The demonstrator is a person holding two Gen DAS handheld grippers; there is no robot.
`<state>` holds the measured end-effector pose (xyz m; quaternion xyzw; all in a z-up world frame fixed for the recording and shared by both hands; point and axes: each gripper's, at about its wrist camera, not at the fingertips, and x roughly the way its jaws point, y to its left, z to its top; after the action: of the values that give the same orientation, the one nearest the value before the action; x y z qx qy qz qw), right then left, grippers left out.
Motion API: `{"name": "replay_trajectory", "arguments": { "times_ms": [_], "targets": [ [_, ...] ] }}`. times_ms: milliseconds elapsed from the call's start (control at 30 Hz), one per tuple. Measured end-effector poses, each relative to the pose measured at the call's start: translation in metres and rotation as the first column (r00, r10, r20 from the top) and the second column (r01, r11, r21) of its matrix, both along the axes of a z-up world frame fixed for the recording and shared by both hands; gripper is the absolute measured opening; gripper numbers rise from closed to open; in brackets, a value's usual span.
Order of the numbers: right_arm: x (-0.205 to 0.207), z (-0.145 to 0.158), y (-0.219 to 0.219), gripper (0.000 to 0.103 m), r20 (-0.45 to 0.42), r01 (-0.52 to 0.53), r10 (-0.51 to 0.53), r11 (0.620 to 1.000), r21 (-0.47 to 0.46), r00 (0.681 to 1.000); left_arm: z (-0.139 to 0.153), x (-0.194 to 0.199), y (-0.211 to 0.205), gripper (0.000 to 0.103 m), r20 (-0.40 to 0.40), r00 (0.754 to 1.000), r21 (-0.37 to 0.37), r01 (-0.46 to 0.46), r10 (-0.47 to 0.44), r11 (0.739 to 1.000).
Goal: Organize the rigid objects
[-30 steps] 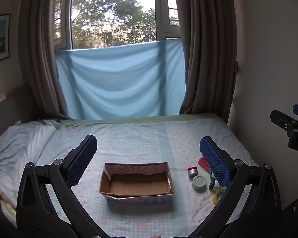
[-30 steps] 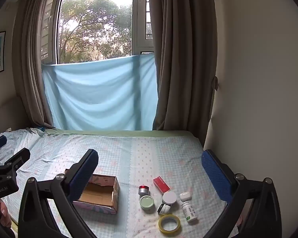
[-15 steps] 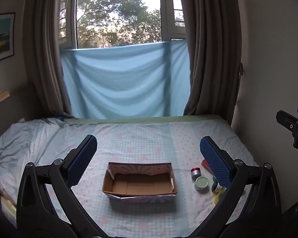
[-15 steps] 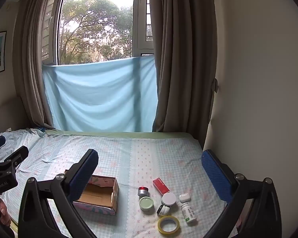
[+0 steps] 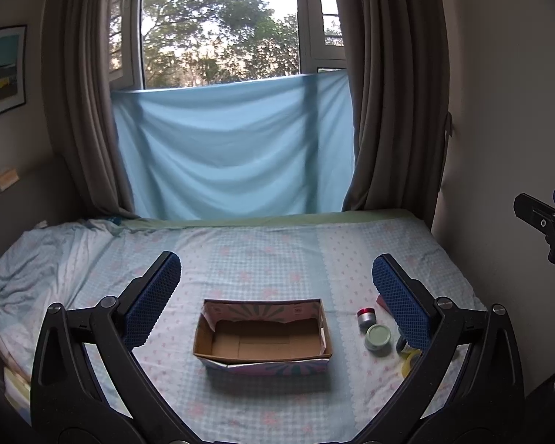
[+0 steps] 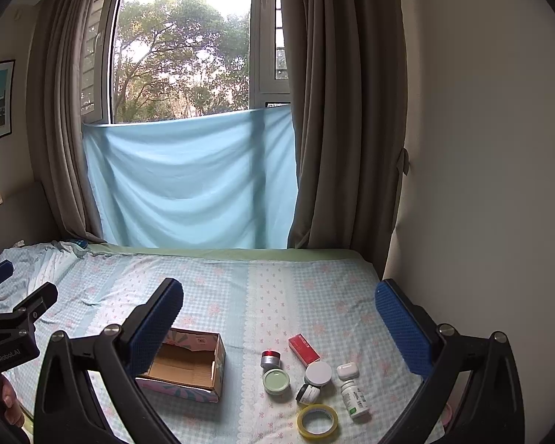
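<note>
An open, empty cardboard box (image 5: 262, 336) (image 6: 187, 366) sits on the bed. To its right lie several small items: a red box (image 6: 304, 348), a red-capped silver jar (image 6: 271, 359) (image 5: 366, 317), a green-lidded jar (image 6: 276, 381) (image 5: 378, 336), a white-lidded jar (image 6: 318, 373), a small dark jar (image 6: 308, 394), a white earbud case (image 6: 347, 370), a white pill bottle (image 6: 354, 399) and a yellow tape roll (image 6: 317, 420). My left gripper (image 5: 275, 296) is open and empty above the box. My right gripper (image 6: 277, 318) is open and empty above the items.
The bed (image 5: 270, 255) has a checked floral sheet, rumpled at the left. A wall stands close on the right. A window with brown curtains and a hanging blue cloth (image 5: 233, 148) is behind the bed. The other gripper shows at each view's edge.
Both views have shifted slightly; the left gripper drifted a little left, so the box appears further right and lower. Nothing was grasped; objects lie still.
</note>
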<state>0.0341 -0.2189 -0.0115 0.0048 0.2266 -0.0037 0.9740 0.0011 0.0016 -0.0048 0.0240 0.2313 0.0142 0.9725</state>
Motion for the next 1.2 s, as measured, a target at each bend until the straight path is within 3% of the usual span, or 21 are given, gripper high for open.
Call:
{"name": "replay_trajectory", "arguments": {
  "times_ms": [1200],
  "targets": [
    [0.0004, -0.005, 0.0028, 0.103, 0.003, 0.004, -0.004, 1.0, -0.001, 1.0, -0.003, 0.0, 0.0011, 0.103, -0.022, 0.999, -0.012, 0.032, -0.032, 0.999]
  ]
}}
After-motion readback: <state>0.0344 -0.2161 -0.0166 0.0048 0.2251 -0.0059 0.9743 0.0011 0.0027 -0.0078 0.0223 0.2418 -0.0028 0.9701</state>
